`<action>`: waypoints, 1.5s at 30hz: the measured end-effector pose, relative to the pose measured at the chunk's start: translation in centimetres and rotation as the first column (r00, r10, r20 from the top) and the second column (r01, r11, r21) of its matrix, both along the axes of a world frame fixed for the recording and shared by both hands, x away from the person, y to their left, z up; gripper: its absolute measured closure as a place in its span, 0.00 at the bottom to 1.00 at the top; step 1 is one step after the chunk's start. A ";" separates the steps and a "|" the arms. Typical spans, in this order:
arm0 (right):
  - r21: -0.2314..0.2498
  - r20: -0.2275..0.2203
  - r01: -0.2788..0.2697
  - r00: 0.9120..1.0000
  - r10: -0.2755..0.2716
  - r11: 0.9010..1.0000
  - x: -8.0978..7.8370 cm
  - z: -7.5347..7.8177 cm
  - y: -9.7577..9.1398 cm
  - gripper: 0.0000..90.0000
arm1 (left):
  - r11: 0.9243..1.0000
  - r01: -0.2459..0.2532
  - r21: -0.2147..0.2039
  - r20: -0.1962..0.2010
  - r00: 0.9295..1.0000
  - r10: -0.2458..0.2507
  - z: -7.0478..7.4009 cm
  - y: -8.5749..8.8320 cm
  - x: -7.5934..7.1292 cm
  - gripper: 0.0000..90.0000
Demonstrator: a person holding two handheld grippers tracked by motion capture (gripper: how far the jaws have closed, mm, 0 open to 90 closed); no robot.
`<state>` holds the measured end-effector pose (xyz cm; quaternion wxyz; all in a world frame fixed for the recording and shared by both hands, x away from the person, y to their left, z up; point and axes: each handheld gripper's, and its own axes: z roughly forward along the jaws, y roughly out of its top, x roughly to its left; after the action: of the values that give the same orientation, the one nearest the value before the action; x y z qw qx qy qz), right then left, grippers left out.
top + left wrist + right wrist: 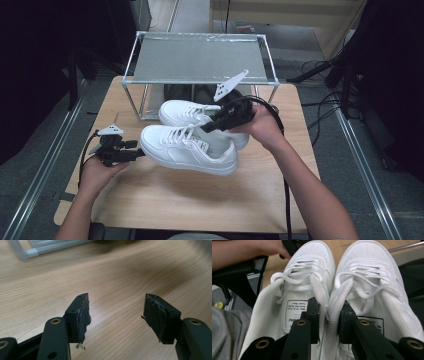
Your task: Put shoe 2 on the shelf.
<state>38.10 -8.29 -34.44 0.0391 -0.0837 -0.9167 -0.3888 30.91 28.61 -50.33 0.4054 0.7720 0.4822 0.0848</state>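
Right hand-held gripper [328, 322] pinches the touching inner collars of two white shoes [190, 145], holding both above the tabletop [200, 200]. Left hand-held gripper [116, 315] gapes wide, empty.

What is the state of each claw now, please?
Left claw: open, holding nothing.
Right claw: closed on the inner collars of both white sneakers, pinched together.

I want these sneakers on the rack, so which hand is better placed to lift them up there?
Right. The right gripper already pinches both white sneakers by their inner collars, below the rack; the left gripper is open, holding nothing.
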 end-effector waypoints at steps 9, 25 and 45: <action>0.055 -0.005 0.040 0.999 -0.040 0.998 0.6 4.7 1.2 0.85 | 1.000 0.002 0.004 0.000 1.000 -0.002 -0.1 -0.1 0.0 0.42; 0.110 0.025 0.311 0.948 -0.316 0.944 4.1 10.3 4.4 0.85 | 0.999 0.035 -0.001 0.004 0.999 -0.035 0.0 -0.5 0.0 0.41; 0.117 -0.008 0.724 0.685 -0.728 0.680 13.9 10.4 9.6 0.84 | 0.998 0.066 0.002 0.015 0.998 -0.066 0.2 -1.0 -0.2 0.41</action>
<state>52.01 1.31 -24.06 -0.1317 -0.4301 -0.7860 -0.4242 30.75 27.60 -50.12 0.4110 0.7872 0.4531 0.0777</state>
